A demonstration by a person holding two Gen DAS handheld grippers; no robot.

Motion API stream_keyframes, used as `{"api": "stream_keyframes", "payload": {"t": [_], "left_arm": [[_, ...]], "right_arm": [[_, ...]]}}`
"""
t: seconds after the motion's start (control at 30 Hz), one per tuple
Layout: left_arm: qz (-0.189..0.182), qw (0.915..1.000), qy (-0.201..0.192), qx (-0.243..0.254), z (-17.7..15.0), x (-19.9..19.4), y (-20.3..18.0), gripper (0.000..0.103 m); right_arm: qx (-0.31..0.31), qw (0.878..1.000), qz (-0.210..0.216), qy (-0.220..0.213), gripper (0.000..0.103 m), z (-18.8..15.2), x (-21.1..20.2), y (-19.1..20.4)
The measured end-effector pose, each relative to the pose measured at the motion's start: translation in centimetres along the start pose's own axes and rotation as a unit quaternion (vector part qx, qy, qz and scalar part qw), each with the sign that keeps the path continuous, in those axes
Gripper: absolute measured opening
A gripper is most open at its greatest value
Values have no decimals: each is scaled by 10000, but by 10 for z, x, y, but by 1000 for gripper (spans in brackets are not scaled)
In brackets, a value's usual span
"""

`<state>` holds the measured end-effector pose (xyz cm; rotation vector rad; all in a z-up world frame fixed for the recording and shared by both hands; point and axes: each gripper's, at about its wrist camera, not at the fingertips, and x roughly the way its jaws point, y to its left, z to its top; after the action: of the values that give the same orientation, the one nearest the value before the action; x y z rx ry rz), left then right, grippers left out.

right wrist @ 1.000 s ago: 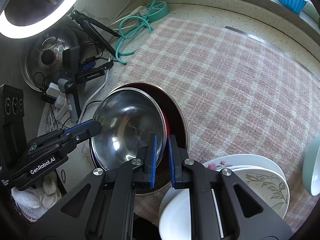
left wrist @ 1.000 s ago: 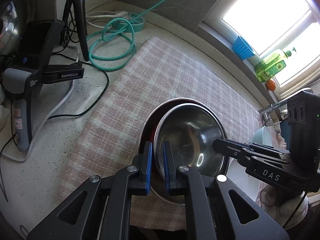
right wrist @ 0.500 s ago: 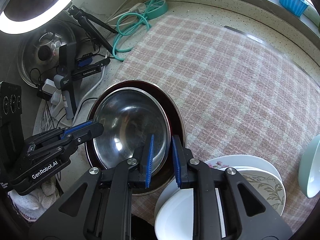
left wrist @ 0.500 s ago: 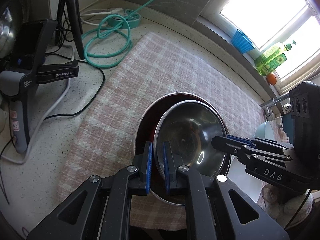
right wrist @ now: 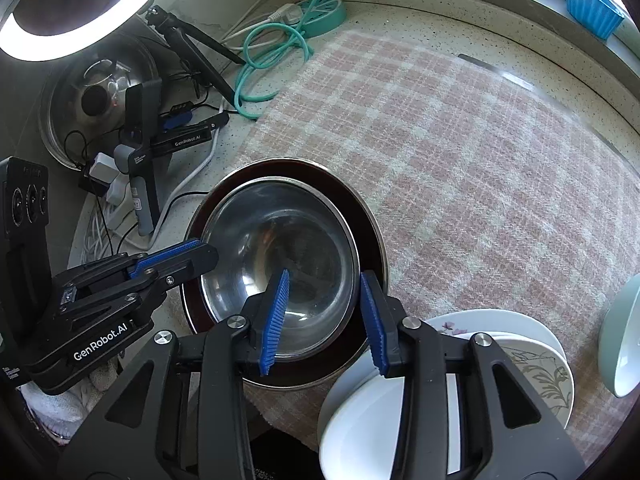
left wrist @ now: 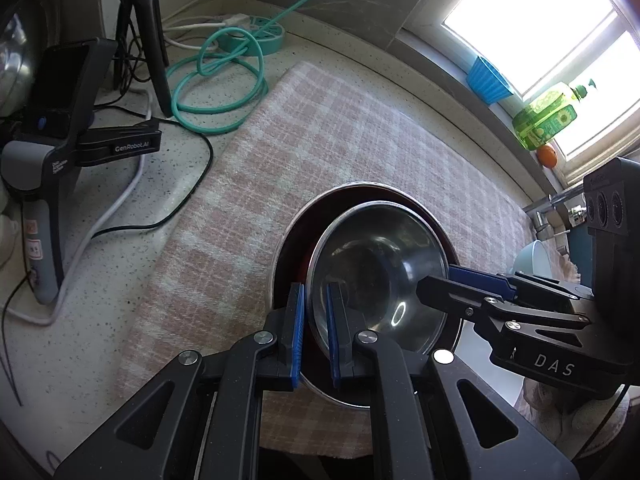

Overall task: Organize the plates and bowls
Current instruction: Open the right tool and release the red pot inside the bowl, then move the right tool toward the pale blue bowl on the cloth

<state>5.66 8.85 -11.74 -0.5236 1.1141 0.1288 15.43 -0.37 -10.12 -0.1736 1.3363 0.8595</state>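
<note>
A small steel bowl sits nested inside a larger steel bowl with a dark red inside on the pink checked cloth. My left gripper is shut on the small bowl's near rim, one finger inside and one outside. It shows from the side in the right wrist view. My right gripper is open, its fingers standing either side of the small bowl's rim and apart from it. It also shows in the left wrist view.
A stack of white plates lies to the right of the bowls, with a pale green bowl beyond. A spare gripper on a stand, tripod, teal cable and a pot lid crowd the left counter. Blue cup and bottle on the windowsill.
My right gripper has opened and let go of the small bowl's rim. The small bowl has settled lower into the larger bowl. My left gripper stays shut on the rim.
</note>
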Motion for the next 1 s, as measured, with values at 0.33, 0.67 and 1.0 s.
{"api": "stream_keyframes", "payload": {"t": [0.33, 0.67, 1.0], "left_arm": [[-21, 9998, -186, 27, 2, -13, -2, 12], [79, 9980, -563, 274, 6, -34, -17, 36], [75, 9952, -801, 557, 9, -42, -41, 53]], "right_arm": [[-89, 9997, 42, -238, 51, 0, -18, 6], [-278, 9952, 4, -940, 88, -7, -63, 1], [276, 9880, -54, -1517, 101, -14, -100, -44]]}}
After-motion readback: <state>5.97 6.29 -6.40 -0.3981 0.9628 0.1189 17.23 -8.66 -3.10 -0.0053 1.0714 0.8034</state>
